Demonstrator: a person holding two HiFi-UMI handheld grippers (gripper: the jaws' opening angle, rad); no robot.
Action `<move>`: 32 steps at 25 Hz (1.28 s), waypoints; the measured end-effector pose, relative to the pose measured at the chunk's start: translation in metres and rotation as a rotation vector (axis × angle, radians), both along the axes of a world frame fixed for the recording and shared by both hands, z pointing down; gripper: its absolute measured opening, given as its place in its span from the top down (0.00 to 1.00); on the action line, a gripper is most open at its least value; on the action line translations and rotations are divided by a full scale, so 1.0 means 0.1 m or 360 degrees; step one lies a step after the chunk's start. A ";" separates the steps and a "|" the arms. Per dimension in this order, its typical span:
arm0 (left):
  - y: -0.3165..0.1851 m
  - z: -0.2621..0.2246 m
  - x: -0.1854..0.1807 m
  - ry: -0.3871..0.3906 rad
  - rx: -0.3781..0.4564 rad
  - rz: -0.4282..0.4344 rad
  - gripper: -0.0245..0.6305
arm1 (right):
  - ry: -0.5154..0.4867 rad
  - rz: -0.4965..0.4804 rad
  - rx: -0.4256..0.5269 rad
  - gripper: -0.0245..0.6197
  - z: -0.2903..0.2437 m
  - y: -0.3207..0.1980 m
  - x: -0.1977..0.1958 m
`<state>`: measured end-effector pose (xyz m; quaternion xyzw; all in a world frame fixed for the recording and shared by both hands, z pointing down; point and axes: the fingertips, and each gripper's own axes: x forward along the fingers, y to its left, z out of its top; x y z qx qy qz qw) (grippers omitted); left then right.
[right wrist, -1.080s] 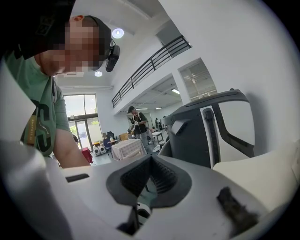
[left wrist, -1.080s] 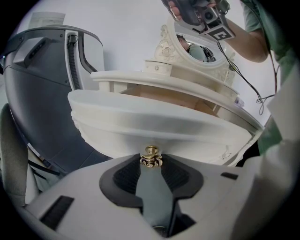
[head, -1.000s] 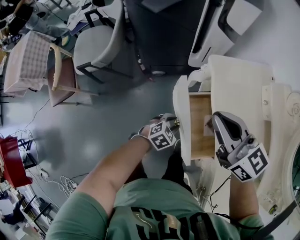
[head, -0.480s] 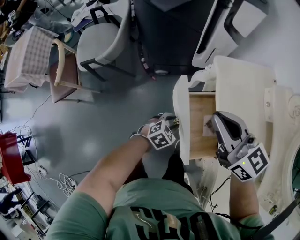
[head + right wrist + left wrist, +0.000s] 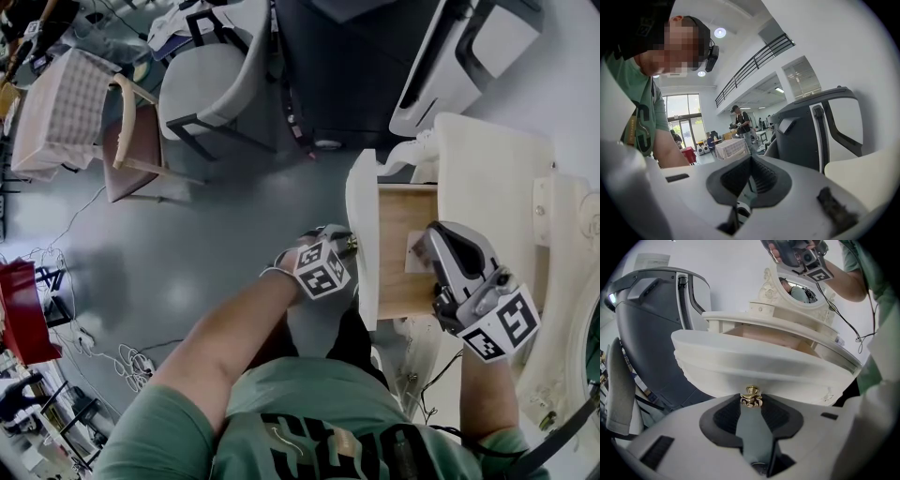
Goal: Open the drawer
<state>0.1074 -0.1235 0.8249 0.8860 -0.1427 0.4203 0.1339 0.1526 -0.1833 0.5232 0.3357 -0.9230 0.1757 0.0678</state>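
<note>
Drawer (image 5: 405, 253): cream curved front, bare wood inside, standing partly out of the bench (image 5: 487, 159), a cream, carved dressing-table type; the wooden floor of the drawer shows from above.
Knob (image 5: 751, 396): gold metal, at the middle of the drawer front's lower edge.
Left claw (image 5: 751, 400): pinching the knob between its two tips, angled down at the drawer front; seen in the head view (image 5: 349, 247) against the front's outer face.
Right claw (image 5: 750, 158): tips pressed together, nothing between them; held over the open drawer (image 5: 425, 246), apart from the left claw.
Grey chair (image 5: 202, 84): on the floor, well away from the bench.
</note>
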 end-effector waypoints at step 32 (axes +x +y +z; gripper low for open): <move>0.05 0.01 -0.22 0.0014 0.0024 0.0003 0.74 | 0.0031 -0.0025 0.0013 0.95 -0.04 0.14 -0.20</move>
